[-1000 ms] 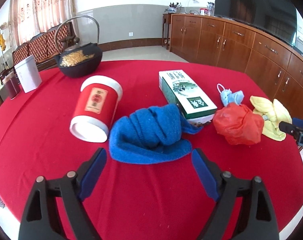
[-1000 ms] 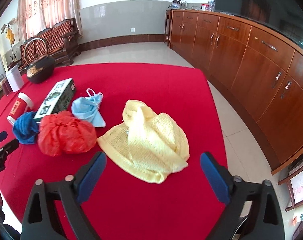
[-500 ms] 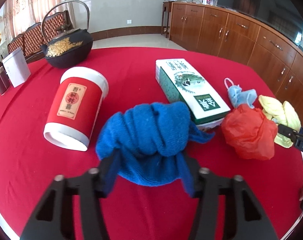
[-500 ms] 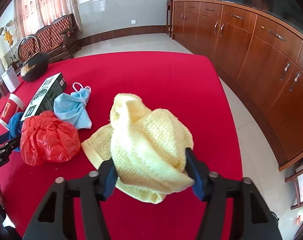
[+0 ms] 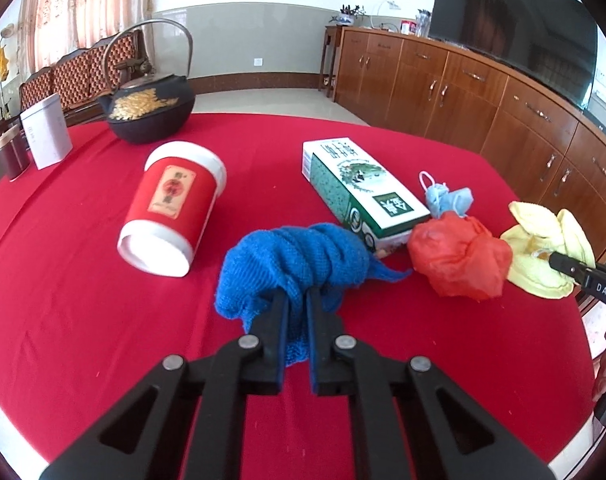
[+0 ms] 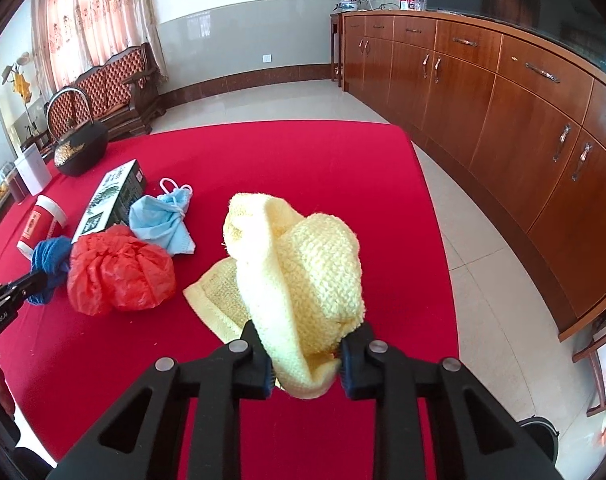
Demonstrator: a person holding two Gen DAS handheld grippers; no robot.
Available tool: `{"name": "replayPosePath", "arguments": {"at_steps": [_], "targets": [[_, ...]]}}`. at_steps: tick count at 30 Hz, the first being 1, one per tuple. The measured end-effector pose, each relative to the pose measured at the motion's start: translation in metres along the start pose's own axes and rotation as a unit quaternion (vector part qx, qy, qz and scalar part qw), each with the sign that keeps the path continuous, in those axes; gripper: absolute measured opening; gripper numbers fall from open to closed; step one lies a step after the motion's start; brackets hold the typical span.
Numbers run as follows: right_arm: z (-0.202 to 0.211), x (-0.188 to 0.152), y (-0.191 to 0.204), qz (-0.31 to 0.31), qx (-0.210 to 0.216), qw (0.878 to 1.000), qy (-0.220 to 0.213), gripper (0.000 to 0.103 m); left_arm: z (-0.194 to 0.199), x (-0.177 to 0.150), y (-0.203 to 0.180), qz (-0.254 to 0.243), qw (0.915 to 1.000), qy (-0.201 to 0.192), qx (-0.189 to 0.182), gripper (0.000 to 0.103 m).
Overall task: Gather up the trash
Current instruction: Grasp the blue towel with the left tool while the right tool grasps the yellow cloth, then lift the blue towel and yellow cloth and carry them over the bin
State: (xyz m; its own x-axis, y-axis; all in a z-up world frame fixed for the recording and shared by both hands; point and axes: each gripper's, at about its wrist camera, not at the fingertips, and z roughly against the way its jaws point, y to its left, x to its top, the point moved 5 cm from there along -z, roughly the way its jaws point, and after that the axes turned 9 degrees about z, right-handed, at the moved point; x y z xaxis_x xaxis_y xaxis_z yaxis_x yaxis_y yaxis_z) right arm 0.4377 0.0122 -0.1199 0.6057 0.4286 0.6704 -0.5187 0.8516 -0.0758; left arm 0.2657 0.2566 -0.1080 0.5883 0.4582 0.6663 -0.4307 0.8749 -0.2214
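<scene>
My left gripper (image 5: 297, 296) is shut on a bunched blue knitted cloth (image 5: 295, 256) on the red tablecloth (image 5: 83, 320). In the right wrist view a yellow knitted cloth (image 6: 315, 264) is squeezed between the pads of my right gripper (image 6: 305, 332), whose jaws are still closing; one corner of the cloth lies on the table. Between the two cloths sit a crumpled red plastic bag (image 5: 459, 256) and a balled light-blue face mask (image 5: 447, 198). The yellow cloth (image 5: 543, 248) also shows at the right of the left wrist view.
A green and white carton (image 5: 359, 188) and a red canister (image 5: 171, 208) lie on their sides behind the blue cloth. A black iron teapot (image 5: 149, 112) and a white tin (image 5: 47, 136) stand at the far left. Wooden cabinets (image 6: 503, 100) line the wall right of the table.
Both grippers moved forward onto their cloths and closed from wide open. The blue cloth and the yellow cloth are now bunched up between the pads.
</scene>
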Motion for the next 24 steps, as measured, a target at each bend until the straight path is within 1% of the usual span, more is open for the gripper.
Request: {"name": "replayPosePath", "arguments": {"at_steps": [7, 13, 17, 20, 22, 24], "targets": [[0.036, -0.003, -0.002, -0.009, -0.001, 1.000, -0.023, 0.025, 0.034, -0.002, -0.005, -0.010, 0.9997, -0.019, -0.009, 0.009], [0.078, -0.010, -0.008, -0.019, -0.006, 0.999, -0.045, 0.025, 0.064, -0.004, -0.020, -0.025, 0.9987, -0.036, -0.027, 0.006], [0.109, -0.019, -0.012, -0.023, -0.012, 0.998, -0.058, 0.025, 0.083, -0.008, -0.032, -0.035, 0.9975, -0.045, -0.041, 0.006], [0.128, -0.026, -0.014, -0.022, -0.018, 0.998, -0.064, 0.025, 0.089, -0.012, -0.037, -0.039, 0.9970, -0.047, -0.047, 0.006], [0.138, -0.031, -0.015, -0.021, -0.020, 0.997, -0.066, 0.025, 0.084, -0.015, -0.032, -0.034, 0.9974, -0.042, -0.048, 0.006], [0.147, -0.036, -0.014, -0.018, -0.021, 0.997, -0.067, 0.025, 0.075, -0.022, -0.026, -0.043, 0.9981, -0.029, -0.033, 0.006]]}}
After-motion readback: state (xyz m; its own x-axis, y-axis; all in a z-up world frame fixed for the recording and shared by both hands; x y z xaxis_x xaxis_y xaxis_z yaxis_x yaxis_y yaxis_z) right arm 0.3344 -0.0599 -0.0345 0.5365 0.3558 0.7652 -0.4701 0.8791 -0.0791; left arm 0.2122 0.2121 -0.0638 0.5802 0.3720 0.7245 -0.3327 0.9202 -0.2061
